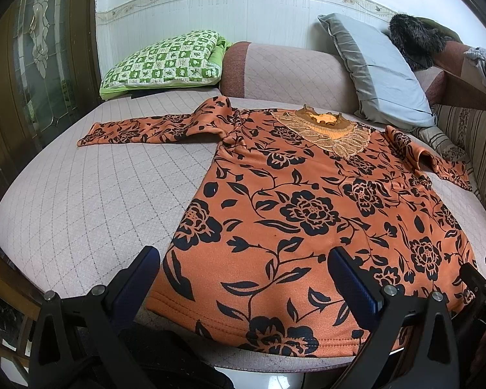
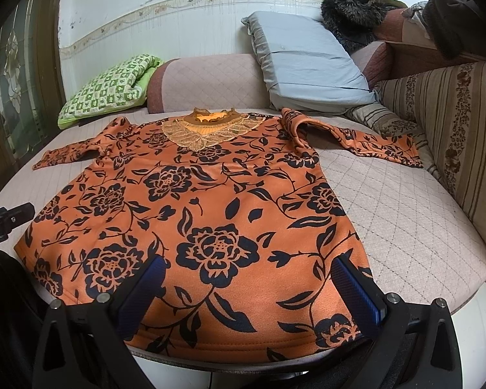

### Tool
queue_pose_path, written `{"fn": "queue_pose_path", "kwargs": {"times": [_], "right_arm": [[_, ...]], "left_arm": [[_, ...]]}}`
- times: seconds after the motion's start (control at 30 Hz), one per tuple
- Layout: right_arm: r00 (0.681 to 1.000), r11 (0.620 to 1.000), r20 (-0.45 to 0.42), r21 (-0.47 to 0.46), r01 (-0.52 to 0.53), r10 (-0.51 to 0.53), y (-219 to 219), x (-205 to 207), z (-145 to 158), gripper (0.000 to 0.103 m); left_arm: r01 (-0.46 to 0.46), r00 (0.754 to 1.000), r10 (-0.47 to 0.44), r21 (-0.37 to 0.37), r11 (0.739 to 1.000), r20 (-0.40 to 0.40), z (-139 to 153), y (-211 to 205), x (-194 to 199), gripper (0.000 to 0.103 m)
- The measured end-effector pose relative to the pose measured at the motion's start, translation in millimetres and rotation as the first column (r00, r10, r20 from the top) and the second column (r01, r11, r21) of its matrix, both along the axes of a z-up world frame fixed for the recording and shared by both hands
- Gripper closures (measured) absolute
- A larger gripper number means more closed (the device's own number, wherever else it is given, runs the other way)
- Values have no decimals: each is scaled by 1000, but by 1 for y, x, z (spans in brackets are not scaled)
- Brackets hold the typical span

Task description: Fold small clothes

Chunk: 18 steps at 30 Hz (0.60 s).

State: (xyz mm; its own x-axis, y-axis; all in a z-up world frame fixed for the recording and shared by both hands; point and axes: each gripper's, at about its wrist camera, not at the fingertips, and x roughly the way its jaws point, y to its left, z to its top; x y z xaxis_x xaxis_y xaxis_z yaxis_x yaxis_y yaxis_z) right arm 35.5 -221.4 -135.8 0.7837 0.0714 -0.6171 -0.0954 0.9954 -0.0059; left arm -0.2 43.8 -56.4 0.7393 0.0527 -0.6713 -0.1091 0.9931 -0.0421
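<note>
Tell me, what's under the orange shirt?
The shirt lies flat on a quilted pinkish cover, which shows all around it. Whatever sits directly beneath the fabric is hidden.

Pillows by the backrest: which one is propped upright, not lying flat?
The grey-blue pillow, leaning against the sofa back behind the top's collar. The green checked pillow lies flat in the far left corner.

Garment: orange floral top [image 2: 210, 214], spread flat on quilted cushion [image 2: 388, 201], both sleeves out.
Right gripper [image 2: 248, 287]: jaws wide apart above the hem.
Behind: grey pillow [image 2: 304, 61].
</note>
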Motion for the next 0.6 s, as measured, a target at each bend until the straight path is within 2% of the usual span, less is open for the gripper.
{"fn": "queue_pose_path", "kwargs": {"times": [0.17,0.37,0.47,0.57,0.6], "right_arm": [[1000,1000,9,12,8,-8,-3,-1,3,0],[996,987,13,139,84,-86,-34,-5,15,0],[993,963,-15,242,117,-117,-64,1,23,0],[987,914,-41,374,159,-155,-111,24,36,0],[982,885,-62,427,188,-179,-133,38,39,0]], "left_arm": [[-5,1000,5,-19,1000,1,2,5,-1,0],[-40,999,37,-95,995,-34,2,19,5,0],[-38,998,31,-134,990,-51,5,21,11,0],[-63,996,49,-221,973,-70,11,20,31,0],[-56,997,40,-242,969,-69,13,18,42,0]]}}
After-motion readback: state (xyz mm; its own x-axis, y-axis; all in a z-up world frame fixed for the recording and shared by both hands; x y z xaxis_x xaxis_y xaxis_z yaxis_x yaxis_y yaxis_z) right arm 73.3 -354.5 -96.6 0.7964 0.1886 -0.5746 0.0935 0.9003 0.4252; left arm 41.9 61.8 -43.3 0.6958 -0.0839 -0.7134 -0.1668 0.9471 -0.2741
